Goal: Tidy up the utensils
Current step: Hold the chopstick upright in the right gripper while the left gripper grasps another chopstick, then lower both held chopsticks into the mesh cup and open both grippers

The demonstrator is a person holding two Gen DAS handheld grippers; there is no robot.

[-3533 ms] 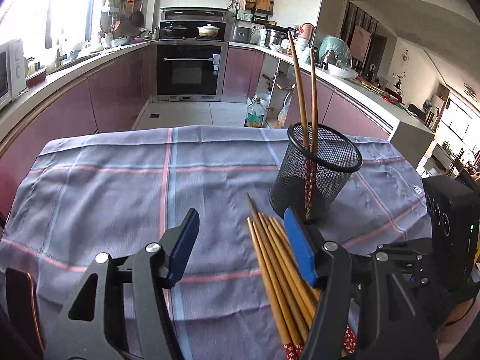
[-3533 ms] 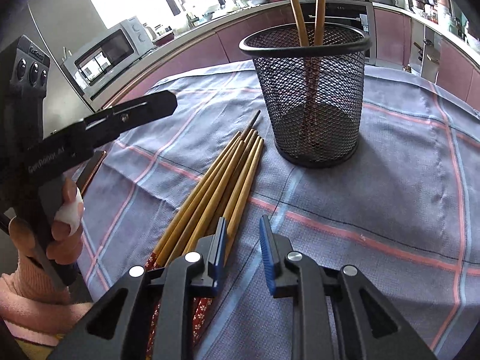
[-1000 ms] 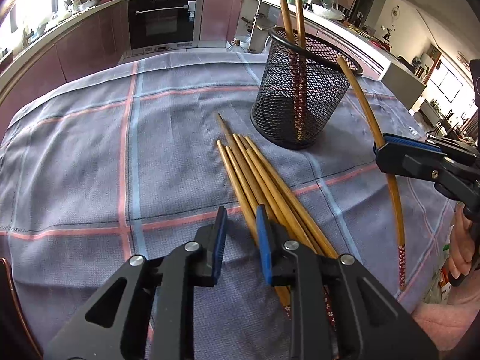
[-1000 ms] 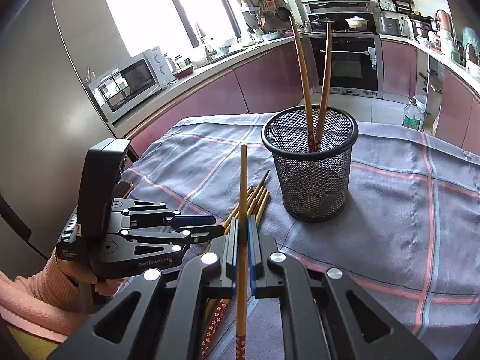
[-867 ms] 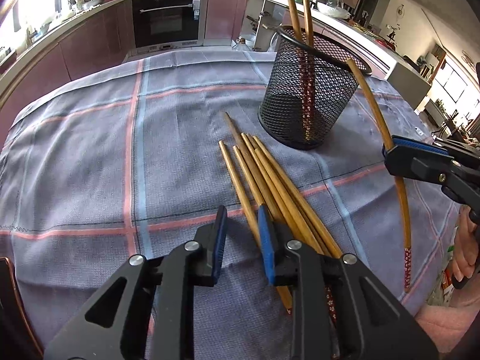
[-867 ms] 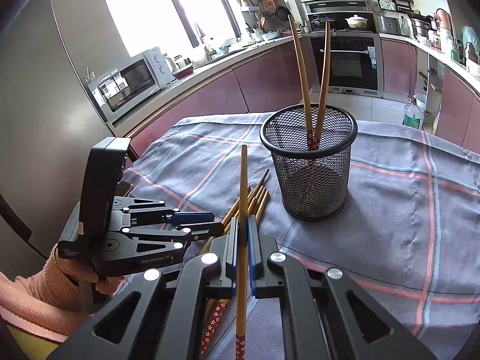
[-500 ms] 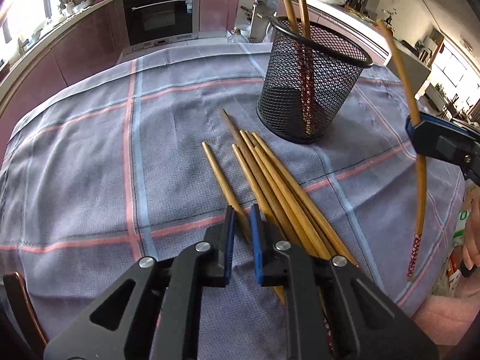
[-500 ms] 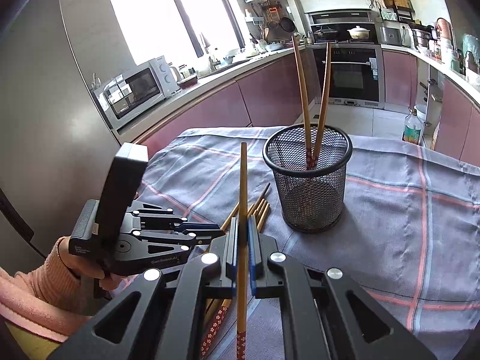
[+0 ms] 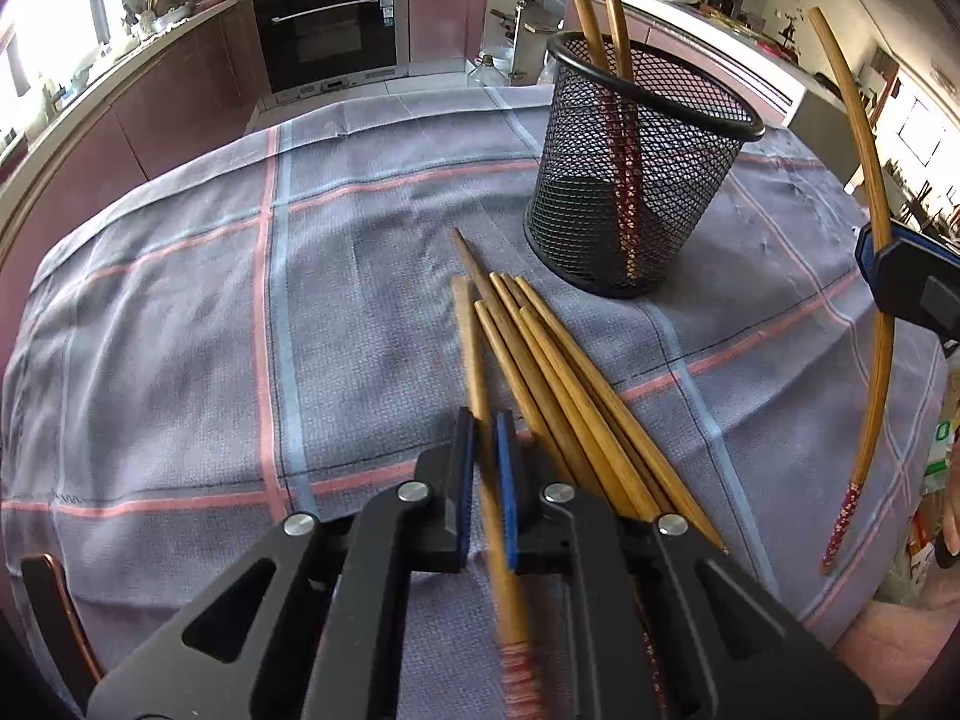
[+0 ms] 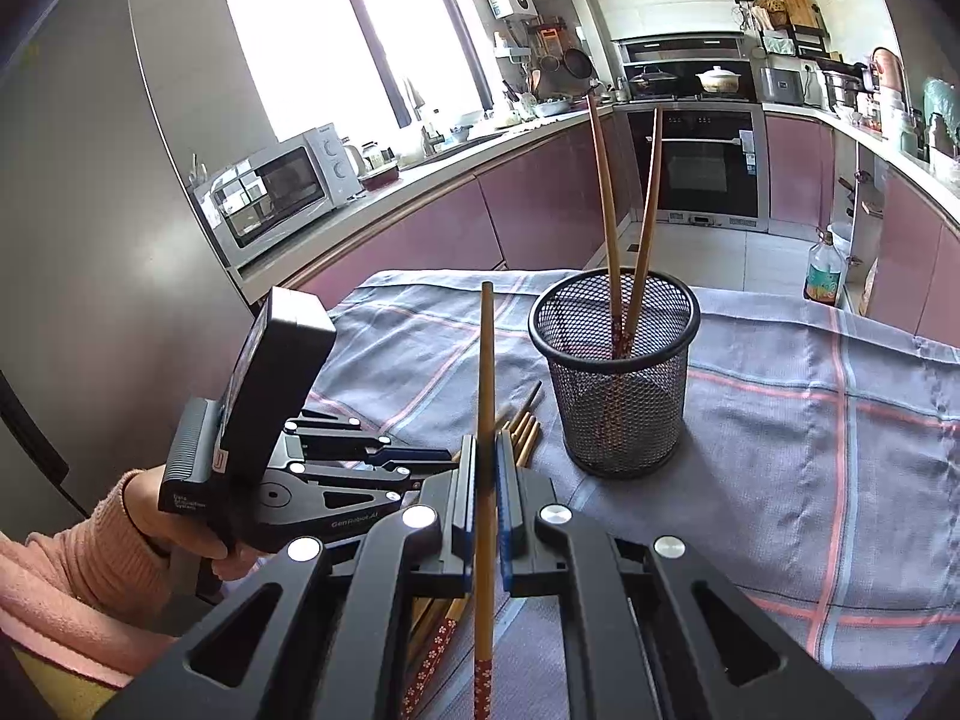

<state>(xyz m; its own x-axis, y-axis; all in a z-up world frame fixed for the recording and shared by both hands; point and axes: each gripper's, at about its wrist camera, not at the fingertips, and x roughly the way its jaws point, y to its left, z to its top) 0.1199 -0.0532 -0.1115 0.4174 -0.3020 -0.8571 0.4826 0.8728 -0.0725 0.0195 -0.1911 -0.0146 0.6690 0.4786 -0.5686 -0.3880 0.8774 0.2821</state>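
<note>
The left tool [image 9: 486,480] is clenched on one chopstick [image 9: 477,372]; its jaws have just been closing, and the stick now runs between the blue pads [image 9: 506,492], blurred, its patterned red end toward the camera and its tip pointing to 12 o'clock over the cloth [image 9: 180,312]. Just to the right of that stick, at about 1 o'clock from the left tool, the remaining chopsticks lie in a loose pile [image 9: 558,372] on the cloth-covered tabletop, tips fanned toward the mesh cup [image 9: 636,180].

The cup stands upright at 1 o'clock from the left tool, near the tips of the pile but not touching them. Two chopsticks [image 9: 600,6] already stand in it, red ends down, leaning apart at the top.

The right tool [image 10: 487,480] is clenched on another chopstick [image 10: 485,396], held nearly upright, red flowered end down and plain tip up. In the left wrist view this stick [image 9: 873,228] shows at 3 o'clock, well to the right of the cup, raised off the cloth, with the right tool's blue pad gripping it about midway. In the right wrist view the cup [image 10: 618,384] stands at 1 o'clock from the held stick, apart from it.

The left tool's body and the hand [image 10: 180,522] holding it, in a pink sleeve [image 10: 66,570], sit at 9 o'clock in the right wrist view, low over the pile. A microwave [image 10: 282,186] and an oven [image 10: 702,162] stand along the kitchen counter behind.
</note>
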